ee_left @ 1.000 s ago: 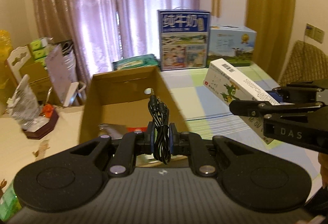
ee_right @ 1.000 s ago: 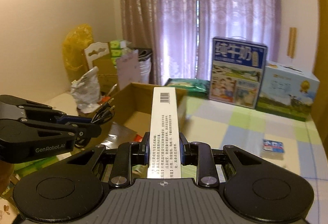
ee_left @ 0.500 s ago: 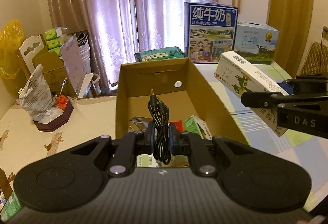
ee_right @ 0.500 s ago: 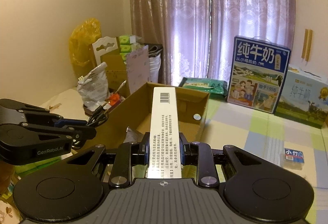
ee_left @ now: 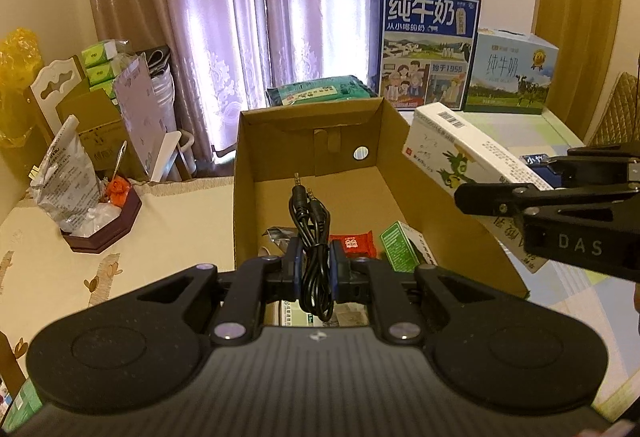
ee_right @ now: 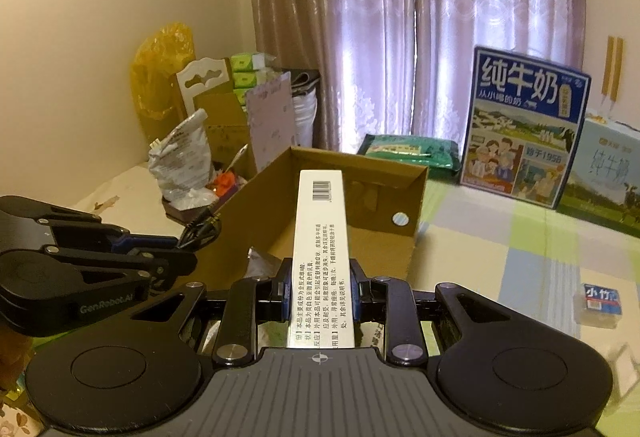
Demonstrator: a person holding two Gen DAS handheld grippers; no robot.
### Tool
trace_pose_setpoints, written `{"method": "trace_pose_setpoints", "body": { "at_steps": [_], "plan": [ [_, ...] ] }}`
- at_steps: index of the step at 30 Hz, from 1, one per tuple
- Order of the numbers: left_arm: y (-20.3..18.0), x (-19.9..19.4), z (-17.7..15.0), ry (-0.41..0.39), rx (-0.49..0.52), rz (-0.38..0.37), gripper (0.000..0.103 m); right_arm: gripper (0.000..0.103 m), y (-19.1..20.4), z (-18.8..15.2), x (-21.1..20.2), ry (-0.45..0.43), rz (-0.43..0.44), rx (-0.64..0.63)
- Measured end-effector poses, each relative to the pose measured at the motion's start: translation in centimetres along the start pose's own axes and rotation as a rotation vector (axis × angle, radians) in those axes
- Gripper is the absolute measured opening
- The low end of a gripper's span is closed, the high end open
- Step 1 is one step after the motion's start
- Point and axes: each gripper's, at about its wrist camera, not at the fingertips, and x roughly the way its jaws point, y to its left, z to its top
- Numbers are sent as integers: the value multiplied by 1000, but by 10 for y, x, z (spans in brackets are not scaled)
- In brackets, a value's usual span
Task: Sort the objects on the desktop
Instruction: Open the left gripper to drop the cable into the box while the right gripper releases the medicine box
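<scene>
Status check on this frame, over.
Left tongs shut on black audio cable. Right tongs shut on white box. Both over cardboard box. Nothing blocking.

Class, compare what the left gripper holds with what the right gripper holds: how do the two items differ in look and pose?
The coiled black audio cable is soft and looped; the long white printed carton is rigid and flat-sided. The cable bunches upright in the left gripper; the carton juts forward from the right gripper. Both are clamped, poised at the open cardboard box.

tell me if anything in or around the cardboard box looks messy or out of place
Nothing is damaged or spilled. The cardboard box holds a loose jumble: a red packet, a tilted green carton and crumpled foil. A small blue box lies alone on the tablecloth.
</scene>
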Motion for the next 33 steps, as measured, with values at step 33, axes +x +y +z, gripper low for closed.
{"method": "trace_pose_setpoints", "body": {
  "at_steps": [33],
  "plan": [
    [15, 16, -1, 19, -34, 8, 11, 23, -9, -5, 22, 20, 0, 51]
  ]
}}
